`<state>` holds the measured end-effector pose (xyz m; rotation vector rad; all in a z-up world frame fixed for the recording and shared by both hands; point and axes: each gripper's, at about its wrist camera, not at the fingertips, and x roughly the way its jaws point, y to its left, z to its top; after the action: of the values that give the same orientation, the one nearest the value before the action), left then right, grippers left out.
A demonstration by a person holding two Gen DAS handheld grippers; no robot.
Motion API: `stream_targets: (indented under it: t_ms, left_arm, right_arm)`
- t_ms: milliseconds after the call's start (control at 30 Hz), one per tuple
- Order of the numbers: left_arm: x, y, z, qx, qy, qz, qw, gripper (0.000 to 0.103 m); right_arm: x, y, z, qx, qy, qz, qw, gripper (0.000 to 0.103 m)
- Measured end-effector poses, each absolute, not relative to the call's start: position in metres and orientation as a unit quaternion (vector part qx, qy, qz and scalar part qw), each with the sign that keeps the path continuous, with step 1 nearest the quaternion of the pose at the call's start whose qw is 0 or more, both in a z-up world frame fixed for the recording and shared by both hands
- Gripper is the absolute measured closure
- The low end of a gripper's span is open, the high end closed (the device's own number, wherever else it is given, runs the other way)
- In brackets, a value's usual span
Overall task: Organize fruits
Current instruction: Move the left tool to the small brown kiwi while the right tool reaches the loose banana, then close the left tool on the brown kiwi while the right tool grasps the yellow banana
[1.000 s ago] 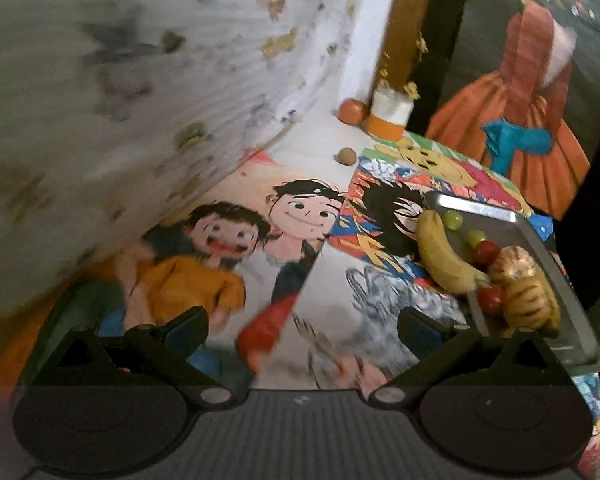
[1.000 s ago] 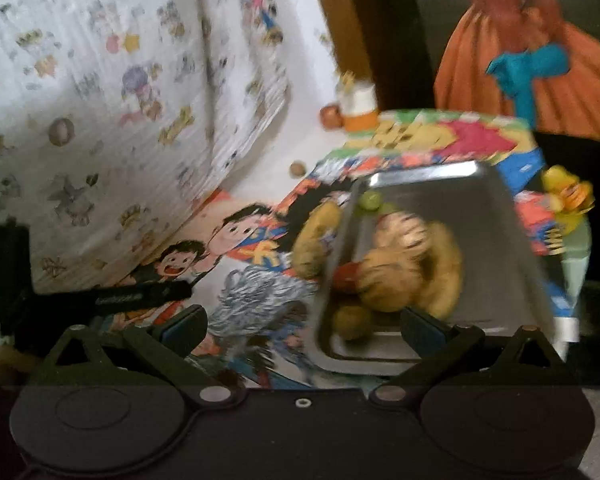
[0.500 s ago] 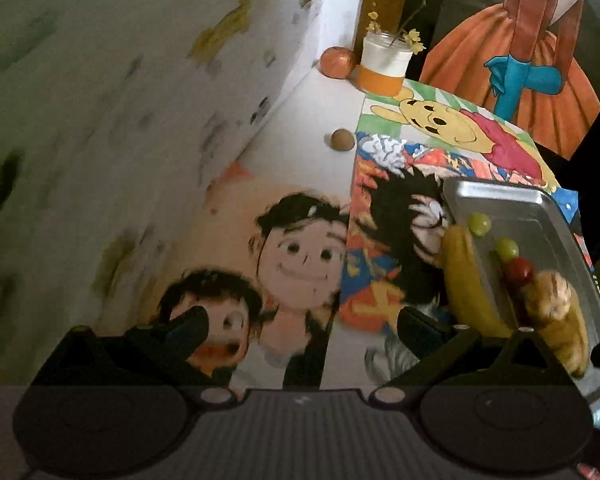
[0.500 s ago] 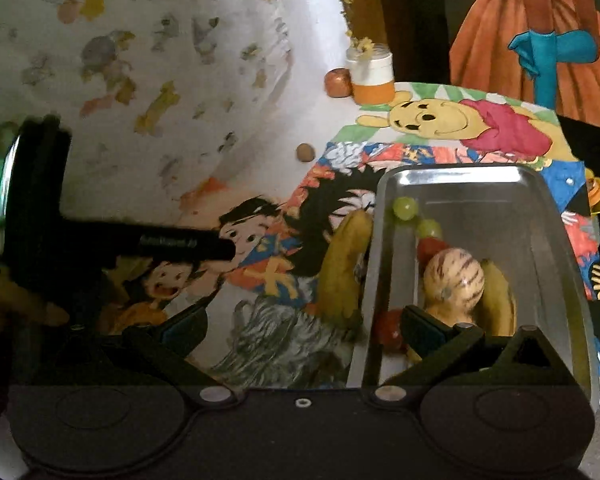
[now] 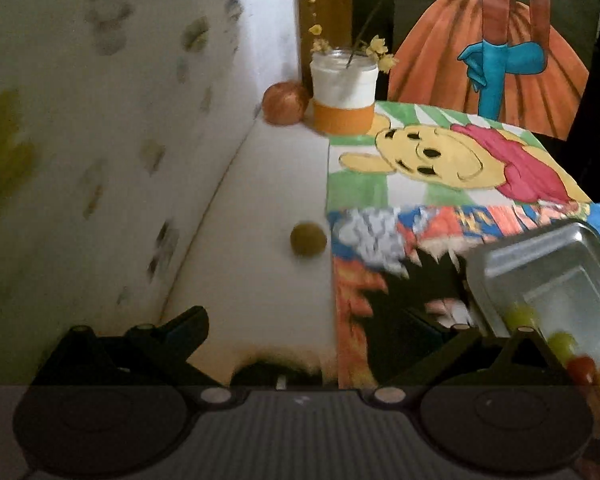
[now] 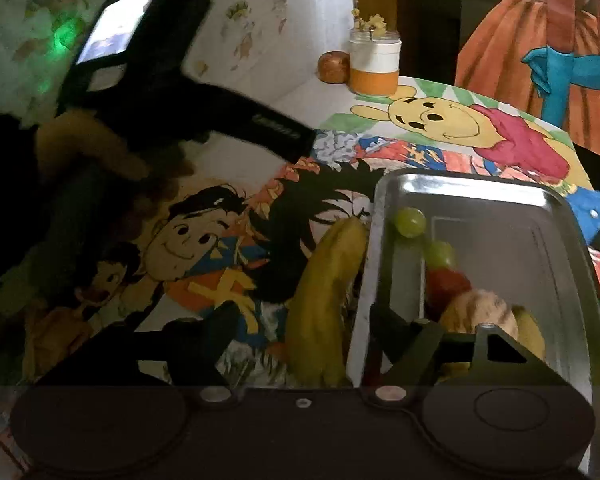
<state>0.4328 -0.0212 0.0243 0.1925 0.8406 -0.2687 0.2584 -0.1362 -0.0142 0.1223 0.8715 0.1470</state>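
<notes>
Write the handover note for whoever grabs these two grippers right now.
Left gripper: open, empty, low over the white tabletop, facing the small brownish-green fruit.
Right gripper: open, empty, straddling the loose banana beside the tray.
Done: the metal tray holds two green grapes, a red fruit, a striped round fruit and a yellow fruit behind it.
Left: the banana lies outside, against the tray's left wall; the small fruit sits alone on the tabletop; an orange-brown round fruit stands by the flower jar. Probably all go in the tray.
</notes>
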Motion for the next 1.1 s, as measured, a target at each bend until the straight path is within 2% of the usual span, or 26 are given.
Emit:
stream_targets:
  t_ms: [100, 200, 367, 467, 667, 733, 800, 933, 1100]
  left_arm:
    - [0.456, -0.027, 0.020, 0.102, 0.396, -0.133, 0.903, 0.000]
    - [0.472, -0.030, 0.016, 0.102, 0.394, -0.133, 0.904, 0.001]
    - [0.487, -0.039, 0.007, 0.123, 0.389, -0.145, 0.901, 0.010]
    - [0.493, -0.041, 0.004, 0.115, 0.391, -0.150, 0.901, 0.017]
    - [0.502, -0.041, -0.001, 0.102, 0.400, -0.157, 0.897, 0.037]
    - [0.503, -0.041, -0.004, 0.102, 0.406, -0.157, 0.894, 0.048]
    - [0.503, -0.041, -0.005, 0.104, 0.408, -0.156, 0.893, 0.054]
    - [0.504, -0.040, -0.003, 0.101, 0.409, -0.148, 0.895, 0.069]
    - [0.503, -0.041, -0.002, 0.098, 0.413, -0.151, 0.893, 0.072]
  right_arm:
    - [0.265, -0.134, -0.017, 0.058, 0.429, 0.065, 0.899, 0.039]
    - [0.270, -0.133, -0.019, 0.054, 0.431, 0.054, 0.899, 0.041]
    - [0.276, -0.130, -0.021, 0.051, 0.428, 0.046, 0.901, 0.044]
    - [0.279, -0.126, -0.022, 0.043, 0.426, 0.045, 0.903, 0.050]
    - [0.283, -0.123, -0.023, 0.043, 0.427, 0.034, 0.902, 0.050]
    - [0.284, -0.121, -0.023, 0.041, 0.428, 0.029, 0.902, 0.050]
    - [0.282, -0.119, -0.023, 0.037, 0.427, 0.026, 0.903, 0.050]
    - [0.281, -0.119, -0.023, 0.029, 0.424, 0.016, 0.905, 0.059]
    - [0.282, -0.120, -0.024, 0.024, 0.422, 0.010, 0.906, 0.064]
